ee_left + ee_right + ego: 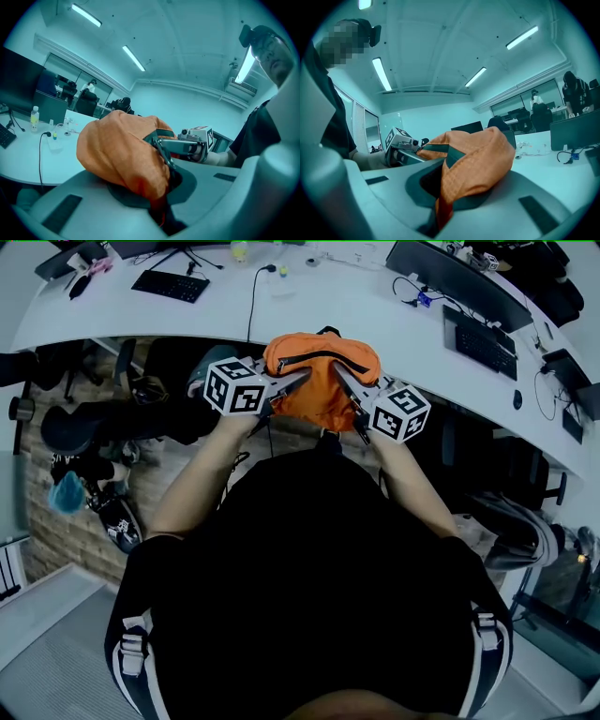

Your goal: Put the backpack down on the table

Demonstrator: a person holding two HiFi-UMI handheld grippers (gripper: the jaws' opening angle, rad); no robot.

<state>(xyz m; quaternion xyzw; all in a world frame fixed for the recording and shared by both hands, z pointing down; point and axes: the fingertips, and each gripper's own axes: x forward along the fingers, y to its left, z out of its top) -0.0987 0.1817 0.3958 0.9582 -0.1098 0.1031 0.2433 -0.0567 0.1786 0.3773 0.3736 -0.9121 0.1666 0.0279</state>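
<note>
The left gripper [158,212] is clamped on a fold of the orange backpack [322,360]. The right gripper [439,213] is clamped on the fabric of the opposite side. The backpack hangs between the two grippers in front of the person, at the near edge of the curved white table [366,310]. Keyboards [171,285] and monitors [459,277] stand on the table, farther back.

Bright, even light from ceiling strip lights [133,57]; gripper views teal-tinted, heavy fisheye bending, dark vignetted corners; head view sharp on white table [328,306], dim beneath it; near foreground soft.
</note>
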